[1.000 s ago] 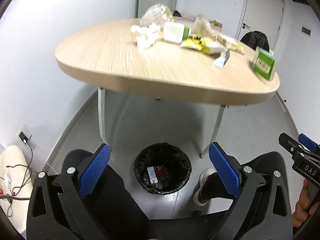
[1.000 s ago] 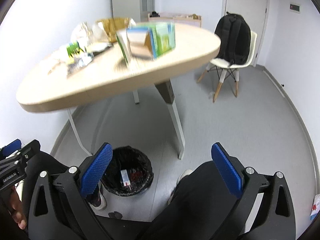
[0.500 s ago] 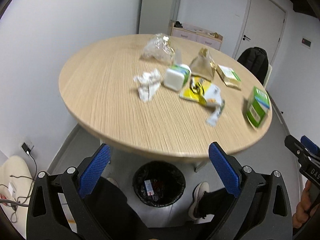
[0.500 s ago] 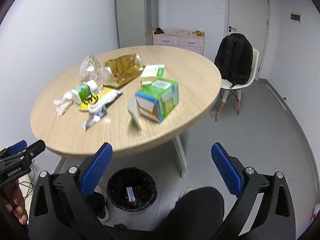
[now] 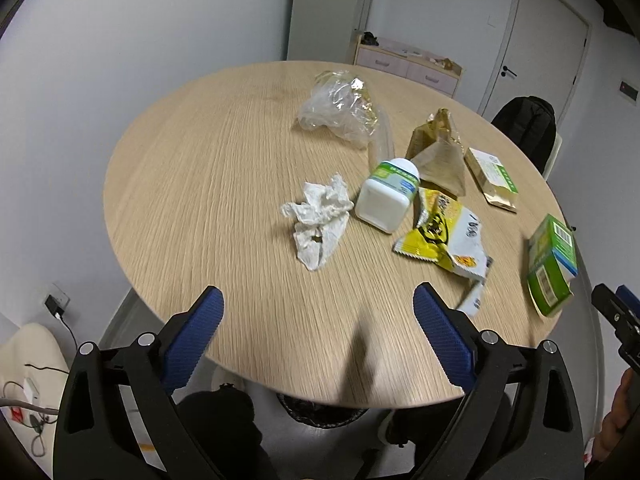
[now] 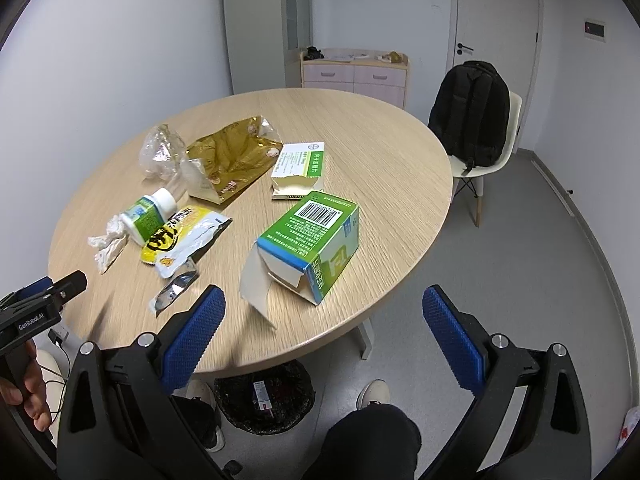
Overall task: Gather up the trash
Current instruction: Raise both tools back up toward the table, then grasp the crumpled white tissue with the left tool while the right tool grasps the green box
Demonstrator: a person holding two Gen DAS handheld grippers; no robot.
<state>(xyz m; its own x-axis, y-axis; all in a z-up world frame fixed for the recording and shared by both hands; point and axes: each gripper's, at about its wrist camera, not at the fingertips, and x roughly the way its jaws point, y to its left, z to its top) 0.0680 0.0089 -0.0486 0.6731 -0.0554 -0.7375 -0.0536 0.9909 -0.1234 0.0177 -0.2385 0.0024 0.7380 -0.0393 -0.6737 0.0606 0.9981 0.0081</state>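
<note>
Both pairs of tongs hang over the near edge of the round bench point(image 5: 192, 184) with nothing between their blue pads: the left tongs point(image 5: 318, 330) stand wide, their jaws just easing inward, and the right tongs point(image 6: 324, 330) are spread wide and empty. The trash lies ahead of them, scattered across the bench top. Straight out from the left tongs sits the crumpled tissue point(image 5: 318, 220), with its long side running away from them, so I judge that hand is the nearer one for it. Just beside it, touching or almost, lies the white bottle point(image 5: 386, 196) on its side, and beyond that the yellow wrapper point(image 5: 444, 236). In front of the right tongs sits the green carton point(image 6: 316, 248), its torn flap hanging toward them, and a small foil scrap point(image 6: 174, 290) lies to its left. The black bin point(image 6: 264, 396) waits under the bench edge, between the person's feet. Nothing blocks either reach.
</note>
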